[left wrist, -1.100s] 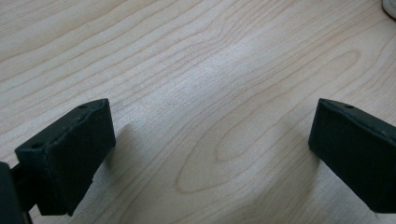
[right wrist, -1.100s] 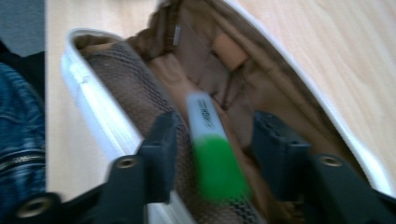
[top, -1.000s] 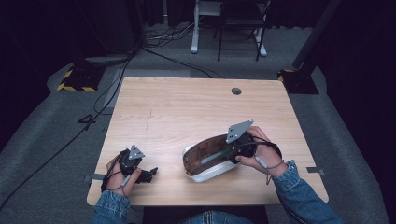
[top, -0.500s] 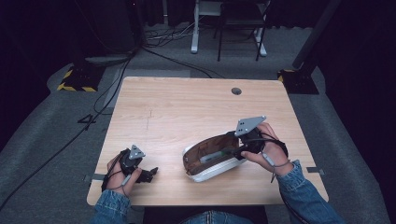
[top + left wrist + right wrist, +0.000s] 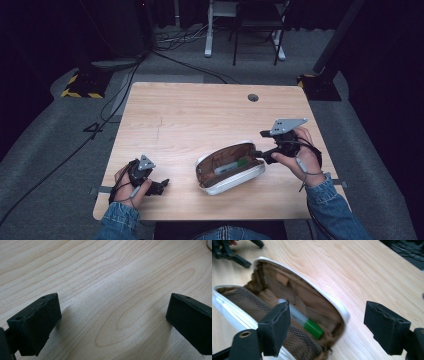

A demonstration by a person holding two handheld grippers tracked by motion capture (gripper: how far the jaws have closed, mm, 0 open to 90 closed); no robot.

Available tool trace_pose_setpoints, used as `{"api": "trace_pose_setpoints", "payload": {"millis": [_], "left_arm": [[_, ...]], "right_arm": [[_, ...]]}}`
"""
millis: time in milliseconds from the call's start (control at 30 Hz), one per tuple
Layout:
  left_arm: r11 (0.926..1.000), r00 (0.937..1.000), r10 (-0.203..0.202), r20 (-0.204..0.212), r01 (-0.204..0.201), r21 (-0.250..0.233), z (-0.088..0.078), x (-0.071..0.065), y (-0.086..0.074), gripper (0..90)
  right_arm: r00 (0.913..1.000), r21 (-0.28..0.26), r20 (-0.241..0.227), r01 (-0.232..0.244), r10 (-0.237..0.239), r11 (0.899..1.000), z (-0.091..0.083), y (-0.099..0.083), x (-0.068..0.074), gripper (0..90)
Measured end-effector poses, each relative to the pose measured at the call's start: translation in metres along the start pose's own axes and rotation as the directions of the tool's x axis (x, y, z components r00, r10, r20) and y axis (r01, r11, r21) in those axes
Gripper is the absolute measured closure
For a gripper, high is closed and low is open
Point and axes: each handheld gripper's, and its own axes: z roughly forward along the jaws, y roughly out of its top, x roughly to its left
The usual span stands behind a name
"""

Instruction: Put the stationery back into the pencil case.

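A white pencil case (image 5: 239,181) with brown lining lies open near the table's front, right of centre. Inside it rests a green and white marker (image 5: 231,166). My right gripper (image 5: 258,145) hovers just off the case's right end. Its jaws have just been opening and stand wide, pressing on nothing. In the right gripper view the open case (image 5: 294,290) and the marker (image 5: 305,323) lie ahead of the right gripper (image 5: 329,327), whose pads are apart from the case's end. My left gripper (image 5: 161,186) rests at the front left, open. In its own view the left gripper (image 5: 112,325) spans bare wood.
The light wooden table (image 5: 200,115) has a round cable hole (image 5: 253,97) near its far right. Beyond the far edge stand white desk legs (image 5: 207,30), and cables (image 5: 180,40) run over the grey floor. A yellow-and-black striped base (image 5: 82,85) sits to the far left.
My right gripper has drawn back to the right, away from the case, and its jaws have spread wider. The left gripper has stayed put.
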Motion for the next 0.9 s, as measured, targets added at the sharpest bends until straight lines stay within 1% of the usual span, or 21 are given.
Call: {"api": "trace_pose_setpoints", "payload": {"millis": [100,133,167,200,267,400,467,533,600,633,700,733,800,900], "left_arm": [[1.0,1.0,-0.003,-0.004,0.003,0.001,0.0,0.001,0.001,0.0],[1.0,1.0,-0.003,-0.004,0.003,0.001,0.0,0.001,0.001,0.0],[1.0,1.0,-0.009,-0.001,0.009,-0.001,0.001,0.001,0.001,0.0],[0.9999,0.9999,-0.011,0.001,0.011,0.002,0.001,0.001,0.001,0.0],[1.0,1.0,-0.004,-0.006,0.004,0.001,0.001,0.002,0.001,0.0],[1.0,1.0,-0.007,-0.007,0.007,-0.002,0.002,0.003,0.002,0.0],[1.0,1.0,-0.005,-0.006,0.005,-0.002,0.002,0.004,0.002,0.0],[0.9999,0.9999,-0.014,-0.003,0.014,0.001,0.002,0.004,0.003,0.0],[1.0,0.9999,-0.01,-0.008,0.01,0.003,0.002,0.005,0.003,0.0],[0.9999,0.9998,-0.016,-0.007,0.016,-0.003,0.003,0.005,0.003,0.0],[0.9999,0.9998,-0.016,-0.008,0.016,0.0,0.003,0.005,0.003,0.0],[0.9999,0.9999,-0.013,-0.009,0.013,0.001,0.003,0.006,0.003,0.0],[1.0,0.9999,-0.007,-0.011,0.007,0.0,0.003,0.006,0.004,0.0],[0.9999,0.9998,-0.016,-0.009,0.016,-0.002,0.003,0.006,0.004,0.0]], "right_arm": [[0.9993,-0.002,0.025,-0.026,0.026,1.0,-0.007,-0.007,-0.007,22.6],[0.9993,-0.002,0.025,-0.026,0.026,1.0,-0.007,-0.007,-0.007,22.6],[0.9988,-0.003,0.036,-0.033,0.033,0.999,-0.009,-0.01,-0.01,22.6],[0.9975,-0.005,0.052,-0.047,0.047,0.999,-0.012,-0.014,-0.015,22.5],[0.9955,-0.006,0.068,-0.066,0.066,0.998,-0.015,-0.018,-0.02,22.5],[0.9896,-0.013,0.099,-0.104,0.105,0.994,-0.018,-0.03,-0.032,22.6],[0.9863,-0.013,0.107,-0.125,0.126,0.992,-0.017,-0.037,-0.037,22.8],[0.9819,-0.013,0.126,-0.141,0.141,0.99,-0.016,-0.043,-0.042,22.8],[0.9785,-0.012,0.136,-0.154,0.155,0.988,-0.016,-0.048,-0.047,22.8],[0.9765,-0.014,0.143,-0.161,0.161,0.987,-0.015,-0.05,-0.049,22.8],[0.9715,-0.016,0.153,-0.181,0.181,0.983,-0.015,-0.058,-0.055,22.8],[0.9669,-0.015,0.162,-0.197,0.197,0.98,-0.014,-0.064,-0.059,22.8],[0.9629,-0.011,0.171,-0.21,0.208,0.978,-0.012,-0.07,-0.063,22.8],[0.9562,-0.001,0.182,-0.234,0.23,0.972,-0.009,-0.082,-0.069,22.8]]}}
